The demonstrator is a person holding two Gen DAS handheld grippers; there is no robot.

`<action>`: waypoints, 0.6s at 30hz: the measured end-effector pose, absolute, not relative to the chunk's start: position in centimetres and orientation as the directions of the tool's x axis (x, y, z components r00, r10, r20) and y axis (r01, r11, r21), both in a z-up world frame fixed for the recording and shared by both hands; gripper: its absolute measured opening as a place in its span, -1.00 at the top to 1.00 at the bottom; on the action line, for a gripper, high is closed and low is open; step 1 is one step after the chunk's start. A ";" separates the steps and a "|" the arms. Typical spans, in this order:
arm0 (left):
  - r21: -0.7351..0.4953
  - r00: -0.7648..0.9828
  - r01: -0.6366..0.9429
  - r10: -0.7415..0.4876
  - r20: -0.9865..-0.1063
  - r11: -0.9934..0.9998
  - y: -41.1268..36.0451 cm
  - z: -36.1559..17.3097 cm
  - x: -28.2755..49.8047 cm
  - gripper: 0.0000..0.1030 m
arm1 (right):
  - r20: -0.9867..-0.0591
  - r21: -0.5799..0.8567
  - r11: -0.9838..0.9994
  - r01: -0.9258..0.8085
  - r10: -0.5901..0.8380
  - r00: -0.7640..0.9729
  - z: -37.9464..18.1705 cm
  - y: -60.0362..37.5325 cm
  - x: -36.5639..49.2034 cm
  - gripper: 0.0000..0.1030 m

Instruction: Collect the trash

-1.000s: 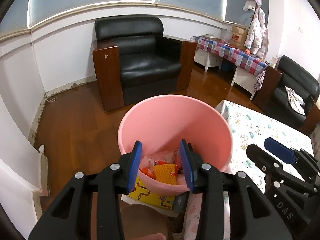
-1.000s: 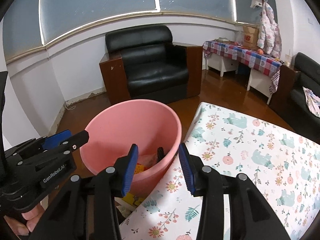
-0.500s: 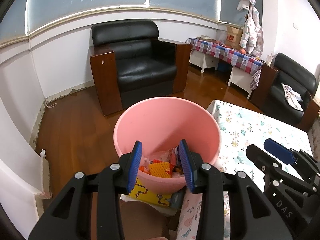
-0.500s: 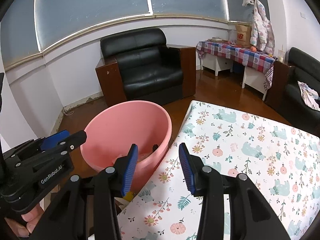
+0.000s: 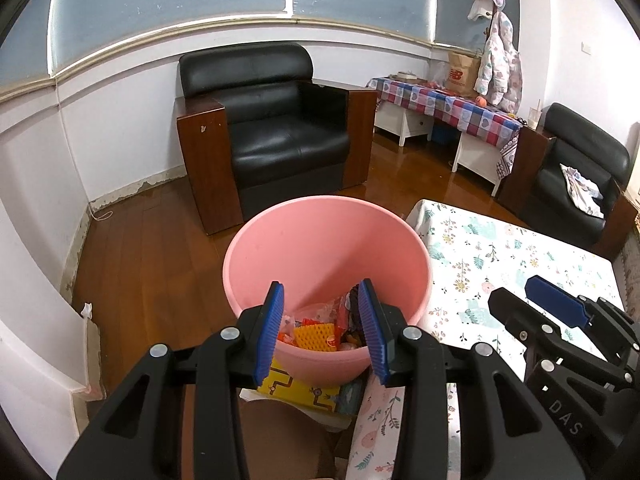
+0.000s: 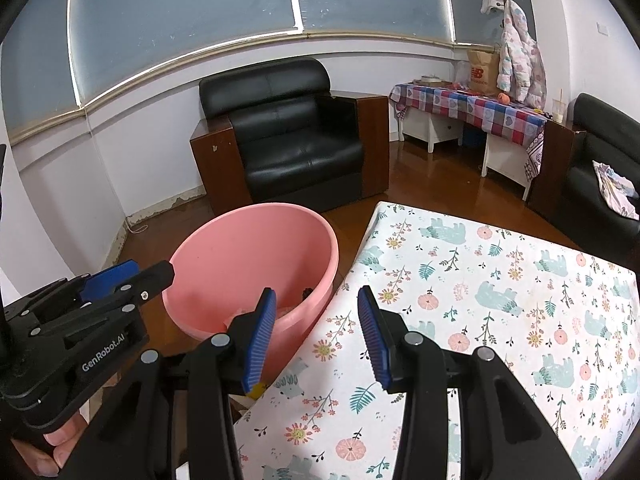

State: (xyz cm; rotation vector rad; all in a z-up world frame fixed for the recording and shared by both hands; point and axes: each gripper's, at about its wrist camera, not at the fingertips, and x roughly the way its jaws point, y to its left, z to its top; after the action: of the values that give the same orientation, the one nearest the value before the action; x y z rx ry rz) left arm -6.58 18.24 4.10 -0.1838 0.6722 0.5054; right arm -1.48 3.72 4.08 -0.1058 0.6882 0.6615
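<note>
Both tongs tilt downward, jaws apart and empty: left gripper [image 5: 320, 328] over the near rim of the pink bin [image 5: 326, 248], right gripper [image 6: 316, 332] over the floral table [image 6: 500, 300] edge. Bin sits just left of table, holding orange and red wrappers [image 5: 316, 334] at the bottom.

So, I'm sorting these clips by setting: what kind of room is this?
Most likely a home living room: a black leather armchair against the wall, a table with a floral cloth, and a side table in checked cloth under hanging coats.
</note>
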 end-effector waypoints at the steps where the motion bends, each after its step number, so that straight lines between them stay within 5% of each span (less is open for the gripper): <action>1: -0.004 0.668 -0.503 0.386 -0.636 0.864 18.3 4.1 -6.6 0.24 | -0.620 0.120 0.792 -0.598 0.530 0.578 4.1 3.7 -1.5 0.19; 18: -0.001 0.667 -0.503 0.388 -0.637 0.864 18.1 4.1 -6.6 0.24 | -0.622 0.123 0.793 -0.597 0.530 0.576 4.1 3.6 -1.4 0.19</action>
State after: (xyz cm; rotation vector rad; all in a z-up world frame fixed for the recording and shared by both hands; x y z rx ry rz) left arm -6.58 18.10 4.12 -0.1831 0.6735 0.5059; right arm -1.44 3.58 4.15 -0.1038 0.6921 0.6613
